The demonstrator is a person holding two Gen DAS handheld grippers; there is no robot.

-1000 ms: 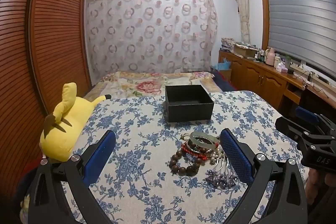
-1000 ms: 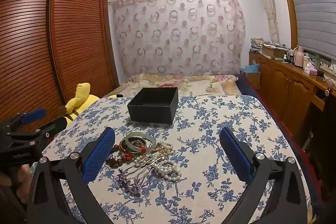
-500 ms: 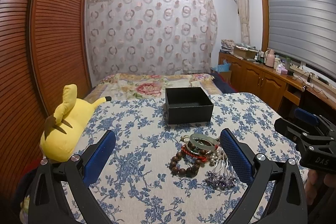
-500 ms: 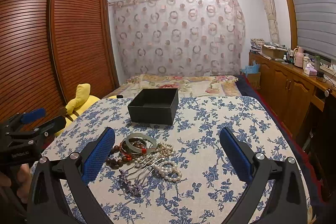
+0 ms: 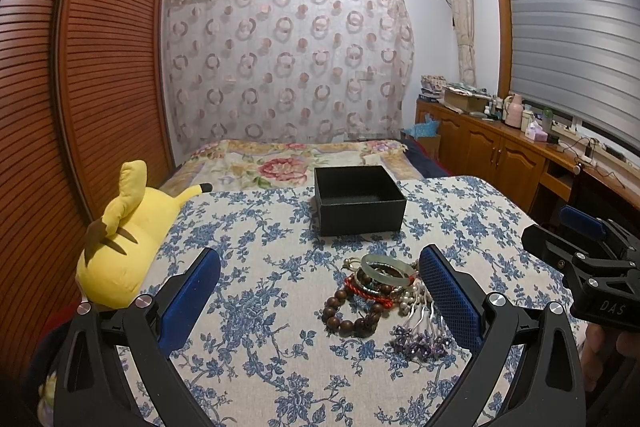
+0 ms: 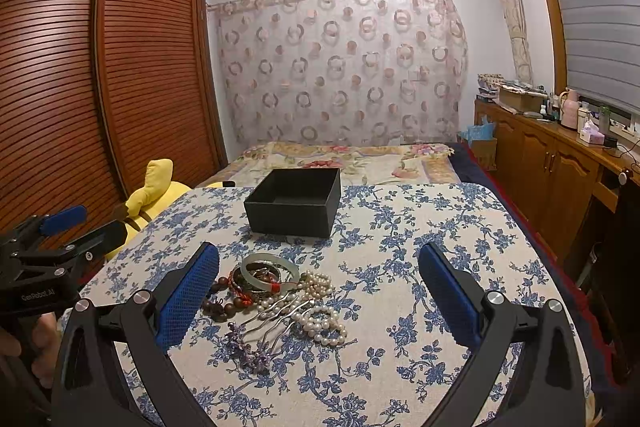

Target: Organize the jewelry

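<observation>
Square black box (image 5: 358,201), matte, open top, nothing visible inside; sits on blue floral tablecloth (image 5: 248,291). Jewelry pile lies near the box, on its near side: pale glassy bangle (image 6: 270,267) on top, round brown wooden bead bracelet (image 5: 352,311), red cord bracelet (image 5: 366,291), pearl strand (image 6: 322,321), purple beaded hairpiece (image 6: 248,347). Left gripper (image 5: 320,297) spread wide, empty. Right gripper (image 6: 320,293) also wide, empty, pile touching neither. Yellow plush toy (image 5: 120,239) at the table's left edge.

Across 3 samples, left wrist view: black box (image 5: 359,199), jewelry pile (image 5: 384,291) and right gripper (image 5: 576,241) ride slightly higher in frame. Right wrist view: left gripper (image 6: 78,227) drifts marginally up and right. Shifts slight; camera or object motion indistinguishable.
</observation>
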